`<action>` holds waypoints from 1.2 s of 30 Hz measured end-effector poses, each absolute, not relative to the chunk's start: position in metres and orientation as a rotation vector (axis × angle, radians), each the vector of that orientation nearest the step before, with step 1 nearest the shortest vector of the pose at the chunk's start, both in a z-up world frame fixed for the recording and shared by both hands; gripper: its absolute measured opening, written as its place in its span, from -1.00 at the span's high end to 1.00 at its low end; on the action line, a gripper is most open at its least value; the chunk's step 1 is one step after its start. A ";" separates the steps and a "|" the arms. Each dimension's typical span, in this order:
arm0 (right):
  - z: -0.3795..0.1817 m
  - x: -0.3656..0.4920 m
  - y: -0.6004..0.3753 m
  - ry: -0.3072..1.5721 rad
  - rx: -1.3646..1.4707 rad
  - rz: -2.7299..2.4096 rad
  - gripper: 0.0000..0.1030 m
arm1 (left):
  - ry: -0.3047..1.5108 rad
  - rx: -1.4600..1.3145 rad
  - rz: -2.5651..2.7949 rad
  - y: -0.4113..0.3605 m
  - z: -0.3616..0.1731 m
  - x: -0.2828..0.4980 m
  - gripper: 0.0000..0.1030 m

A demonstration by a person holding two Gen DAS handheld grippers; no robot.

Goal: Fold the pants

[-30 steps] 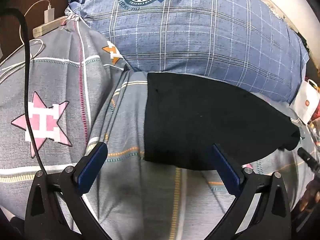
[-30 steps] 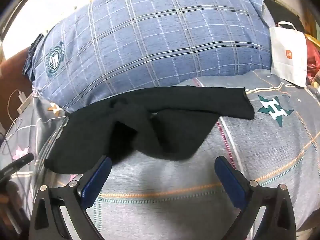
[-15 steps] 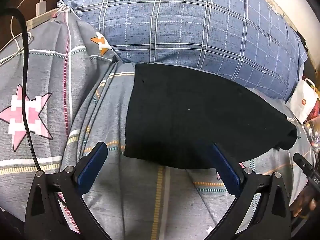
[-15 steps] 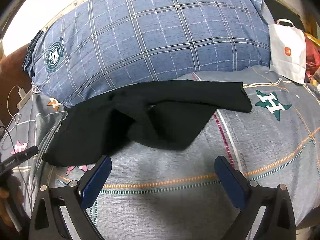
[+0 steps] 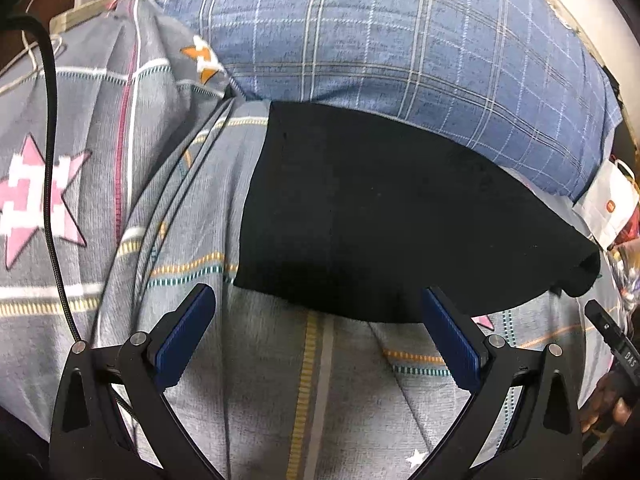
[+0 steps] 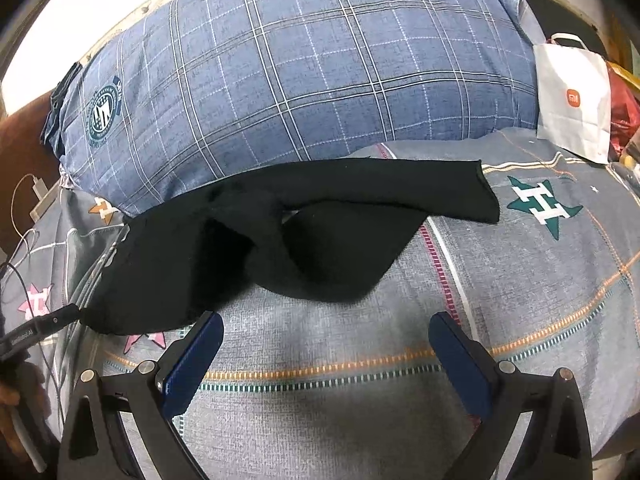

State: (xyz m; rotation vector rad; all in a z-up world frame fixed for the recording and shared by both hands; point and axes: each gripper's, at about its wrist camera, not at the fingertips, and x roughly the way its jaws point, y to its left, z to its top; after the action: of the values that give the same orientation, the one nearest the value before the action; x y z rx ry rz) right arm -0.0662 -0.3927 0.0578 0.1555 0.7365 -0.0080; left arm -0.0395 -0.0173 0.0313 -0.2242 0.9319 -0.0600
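Black pants (image 6: 288, 240), rumpled, frame centre, on bed (image 6: 360, 360). Left gripper (image 5: 318, 320) wide, empty; right gripper (image 6: 326, 344) likewise.

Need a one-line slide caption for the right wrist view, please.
Open right tool hovers over the grey patterned bedspread, facing crumpled black pants below a blue plaid pillow.

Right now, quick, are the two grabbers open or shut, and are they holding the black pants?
Left gripper: open, holding nothing, just short of the black pants.
Right gripper: open, holding nothing, above the bedsheet.
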 end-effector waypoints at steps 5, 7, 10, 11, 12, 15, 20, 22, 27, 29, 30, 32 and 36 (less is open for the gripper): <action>0.050 -0.053 -0.389 0.766 0.084 -0.017 -0.98 | 0.982 -0.284 -0.025 -0.013 0.016 -0.033 -0.99; 0.049 -0.046 -0.387 0.752 0.067 -0.018 -0.92 | 1.001 -0.307 -0.005 -0.013 0.009 -0.027 -0.99; 0.050 -0.038 -0.386 0.726 0.051 -0.016 -0.79 | 1.007 -0.324 0.004 -0.017 0.007 -0.016 -0.99; 0.050 -0.036 -0.386 0.707 0.064 -0.004 -0.74 | 0.999 -0.328 0.002 -0.019 0.008 -0.013 -0.99; 0.051 -0.033 -0.387 0.692 0.076 0.007 -0.70 | 0.996 -0.336 -0.003 -0.022 0.009 -0.009 -0.99; 0.051 -0.024 -0.386 0.694 0.093 0.050 -0.33 | 0.983 -0.358 0.000 -0.026 0.010 0.002 -0.97; 0.050 -0.015 -0.375 0.713 0.073 0.117 0.69 | 0.955 -0.286 -0.033 -0.035 0.020 0.010 0.54; 0.055 -0.018 -0.371 0.716 0.082 0.140 0.80 | 0.940 -0.276 -0.072 -0.035 0.025 0.009 0.63; 0.079 -0.035 -0.362 0.715 0.077 0.204 0.83 | 0.869 -0.274 -0.153 -0.025 0.060 -0.013 0.67; 0.090 -0.049 -0.360 0.709 0.088 0.245 0.83 | 0.841 -0.270 -0.189 -0.016 0.075 -0.029 0.67; 0.093 -0.058 -0.359 0.708 0.099 0.271 0.84 | 0.831 -0.266 -0.197 -0.007 0.081 -0.040 0.67; 0.095 -0.076 -0.353 0.720 0.107 0.329 0.84 | 0.830 -0.247 -0.179 0.009 0.083 -0.055 0.67; 0.063 -0.099 -0.335 0.834 0.103 0.407 0.83 | 0.926 -0.252 -0.087 0.040 0.046 -0.065 0.67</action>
State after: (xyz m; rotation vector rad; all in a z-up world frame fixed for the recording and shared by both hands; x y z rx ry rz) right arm -0.0992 -0.3350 0.0629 0.1033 0.8341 0.4068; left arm -0.0652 0.0404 0.0461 -0.2524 0.9264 -0.0874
